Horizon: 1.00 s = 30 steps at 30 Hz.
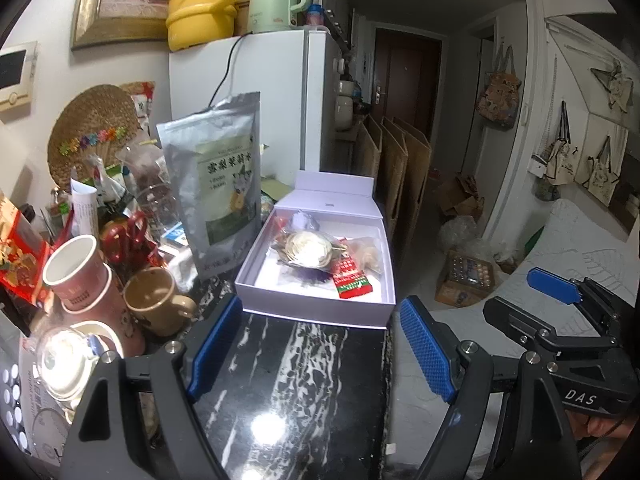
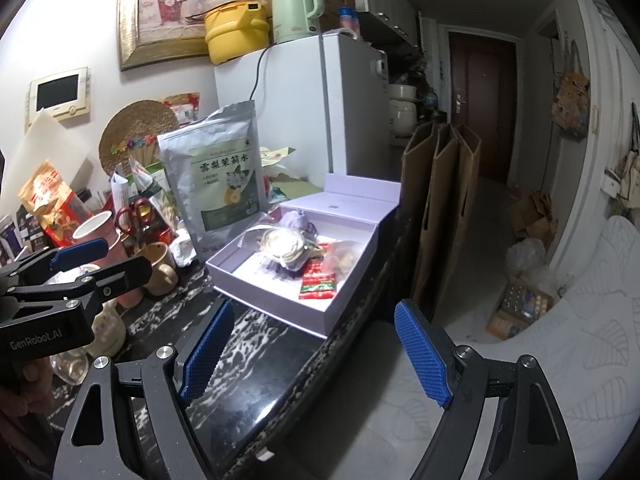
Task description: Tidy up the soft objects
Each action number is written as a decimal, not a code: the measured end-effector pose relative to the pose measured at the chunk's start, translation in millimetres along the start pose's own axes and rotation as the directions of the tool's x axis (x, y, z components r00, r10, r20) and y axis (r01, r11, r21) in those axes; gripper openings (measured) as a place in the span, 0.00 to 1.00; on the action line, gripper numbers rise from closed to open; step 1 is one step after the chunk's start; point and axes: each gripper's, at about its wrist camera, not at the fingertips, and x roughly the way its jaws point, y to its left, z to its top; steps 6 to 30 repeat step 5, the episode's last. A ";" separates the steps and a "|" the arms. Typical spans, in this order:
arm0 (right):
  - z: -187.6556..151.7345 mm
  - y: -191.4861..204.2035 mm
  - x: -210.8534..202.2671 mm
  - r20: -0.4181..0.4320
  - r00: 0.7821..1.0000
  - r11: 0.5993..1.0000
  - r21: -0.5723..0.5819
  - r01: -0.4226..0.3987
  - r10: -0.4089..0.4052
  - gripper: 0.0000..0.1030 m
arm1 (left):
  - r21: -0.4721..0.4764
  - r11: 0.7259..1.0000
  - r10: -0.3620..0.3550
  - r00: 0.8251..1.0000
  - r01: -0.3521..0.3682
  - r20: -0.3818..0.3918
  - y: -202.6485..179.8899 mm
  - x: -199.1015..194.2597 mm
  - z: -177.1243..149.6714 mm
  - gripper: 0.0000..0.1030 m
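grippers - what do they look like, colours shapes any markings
Both are alike: black angular frames with triangular cut-outs and silver screw heads, and two fingers faced with blue diamond-textured pads. The left gripper shows "GenRobot.AI" in pale letters on its body in the right wrist view; the right gripper shows "DAS" in the left wrist view. No cables or sleeves are visible.

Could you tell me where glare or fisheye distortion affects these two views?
Left wrist view: a bright lamp reflection on the black marble counter and blown-out glare on the white lidded cup; fridge edges bow. Right wrist view: weaker counter sheen, door frame and paper bags curve outward; both have dark corners.
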 end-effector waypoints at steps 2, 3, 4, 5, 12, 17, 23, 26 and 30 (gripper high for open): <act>0.0 -1.1 0.5 -0.001 1.000 1.000 0.002 -0.001 0.001 0.81 | -0.004 1.000 -0.001 1.000 0.001 -0.007 -0.5 1.5 0.0 0.79; -0.1 -1.0 0.4 -0.001 1.000 1.000 0.002 -0.001 0.001 0.82 | -0.004 1.000 0.003 1.000 -0.003 -0.008 -0.9 1.9 -0.3 0.79; -0.1 -1.0 0.8 -0.002 1.000 1.000 0.002 -0.003 0.003 0.82 | -0.002 1.000 0.009 1.000 -0.009 -0.009 -1.4 2.5 -0.5 0.79; -0.6 -1.6 1.5 -0.004 1.000 1.000 0.003 -0.008 0.008 0.82 | -0.001 1.000 0.014 1.000 -0.014 -0.009 -1.3 3.1 -0.8 0.79; -0.6 -1.6 1.5 -0.004 1.000 1.000 0.003 -0.008 0.008 0.82 | -0.001 1.000 0.014 1.000 -0.014 -0.009 -1.3 3.1 -0.8 0.79; -0.6 -1.6 1.5 -0.004 1.000 1.000 0.003 -0.008 0.008 0.82 | -0.001 1.000 0.014 1.000 -0.014 -0.009 -1.3 3.1 -0.8 0.79; -0.6 -1.6 1.5 -0.004 1.000 1.000 0.003 -0.008 0.008 0.82 | -0.001 1.000 0.014 1.000 -0.014 -0.009 -1.3 3.1 -0.8 0.79; -0.6 -1.6 1.5 -0.004 1.000 1.000 0.003 -0.008 0.008 0.82 | -0.001 1.000 0.014 1.000 -0.014 -0.009 -1.3 3.1 -0.8 0.79; -0.6 -1.6 1.5 -0.004 1.000 1.000 0.003 -0.008 0.008 0.82 | -0.001 1.000 0.014 1.000 -0.014 -0.009 -1.3 3.1 -0.8 0.79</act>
